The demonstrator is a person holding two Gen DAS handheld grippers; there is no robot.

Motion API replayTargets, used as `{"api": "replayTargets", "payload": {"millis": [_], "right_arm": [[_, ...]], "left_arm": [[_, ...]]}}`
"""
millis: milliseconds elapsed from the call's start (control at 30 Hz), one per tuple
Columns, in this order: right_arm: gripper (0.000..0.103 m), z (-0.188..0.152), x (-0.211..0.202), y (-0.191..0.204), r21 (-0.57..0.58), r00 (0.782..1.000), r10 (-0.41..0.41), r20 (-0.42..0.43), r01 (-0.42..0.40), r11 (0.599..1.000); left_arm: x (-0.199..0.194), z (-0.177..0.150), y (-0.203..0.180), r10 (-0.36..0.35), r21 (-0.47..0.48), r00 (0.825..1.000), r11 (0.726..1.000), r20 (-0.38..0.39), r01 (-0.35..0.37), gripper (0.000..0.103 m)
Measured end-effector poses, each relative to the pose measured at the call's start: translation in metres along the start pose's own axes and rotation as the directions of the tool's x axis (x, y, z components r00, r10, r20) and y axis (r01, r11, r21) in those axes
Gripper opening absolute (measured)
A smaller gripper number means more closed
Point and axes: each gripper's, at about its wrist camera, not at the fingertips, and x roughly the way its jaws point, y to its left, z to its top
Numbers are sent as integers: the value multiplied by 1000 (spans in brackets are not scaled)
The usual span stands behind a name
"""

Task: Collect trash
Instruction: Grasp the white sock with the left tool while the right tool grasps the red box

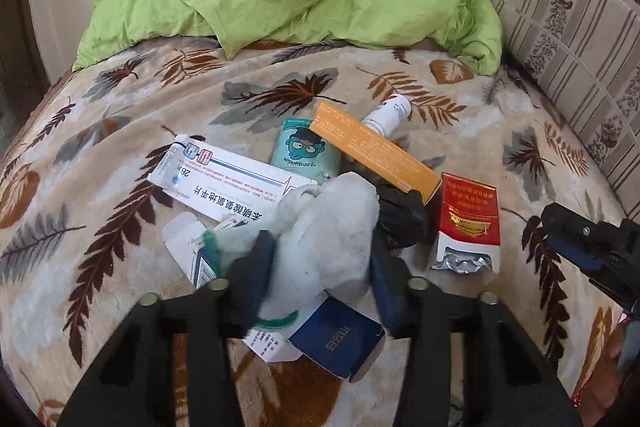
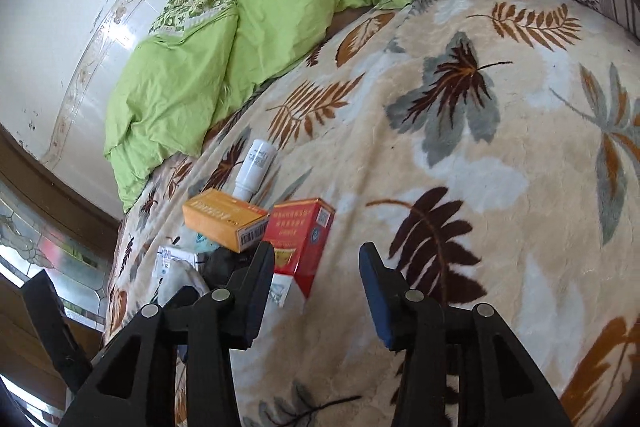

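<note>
Leaf-print blanket (image 2: 460, 155) underneath (boxes everywhere): left gripper (image 1: 320, 267) is clamped on a white sock (image 1: 324, 239), right gripper (image 2: 316, 291) spread wide beside the red box (image 2: 298, 239).

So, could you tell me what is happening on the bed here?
A person is clearing litter off the leaf-patterned blanket with two handheld grippers. The left gripper is shut on a white sock above a pile of empty boxes. The right gripper is open and holds nothing, beside the red cigarette pack. The orange box and a white bottle lie untouched.
</note>
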Motion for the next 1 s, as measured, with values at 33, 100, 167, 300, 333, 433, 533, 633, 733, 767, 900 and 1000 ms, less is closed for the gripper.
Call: {"api": "replayTargets", "payload": {"millis": [33, 100, 167, 300, 333, 433, 533, 633, 733, 767, 900, 1000], "right_arm": [[53, 2, 3, 1, -9, 1000, -2, -3, 2, 1000], [59, 4, 10, 4, -24, 1000, -7, -20, 7, 1000], [60, 3, 19, 9, -44, 999, -20, -40, 18, 999], [60, -6, 42, 19, -76, 994, -47, -98, 40, 996], [60, -7, 48, 18, -73, 992, -59, -108, 52, 996], [60, -4, 64, 17, -66, 988, -87, -128, 79, 995], [60, 0, 77, 30, -140, 988, -107, -115, 90, 986], [42, -1, 82, 39, -182, 990, -94, -102, 74, 980], [29, -1, 76, 48, -219, 994, -73, -77, 55, 974], [27, 0, 73, 49, -221, 996, -62, -70, 45, 974], [23, 3, 49, 54, -266, 997, -77, 24, 81, 961], [23, 4, 26, 60, -311, 992, -70, 107, 100, 945]], "left_arm": [[-3, -1, 3, -1, -7, 1000, 1000, 14, 1, 34], [-9, -1, 11, 3, -29, 999, 1000, 39, -1, 31], [-22, -2, 24, -1, -80, 997, 997, 79, 7, 31], [-48, -3, 47, -9, -168, 986, 985, 168, 38, 31], [-54, -3, 52, -15, -184, 982, 982, 188, 50, 31], [-64, -3, 57, -19, -190, 975, 980, 222, 63, 31], [-66, -3, 53, -19, -163, 974, 985, 226, 57, 31], [-66, -4, 49, -20, -139, 975, 989, 223, 52, 31], [-66, -6, 46, -11, -110, 975, 993, 224, 37, 31], [-66, -7, 46, -9, -107, 975, 994, 222, 33, 31], [-65, -7, 45, -20, -107, 978, 993, 208, 43, 31], [-69, -8, 41, -27, -98, 976, 994, 216, 49, 31]]}}
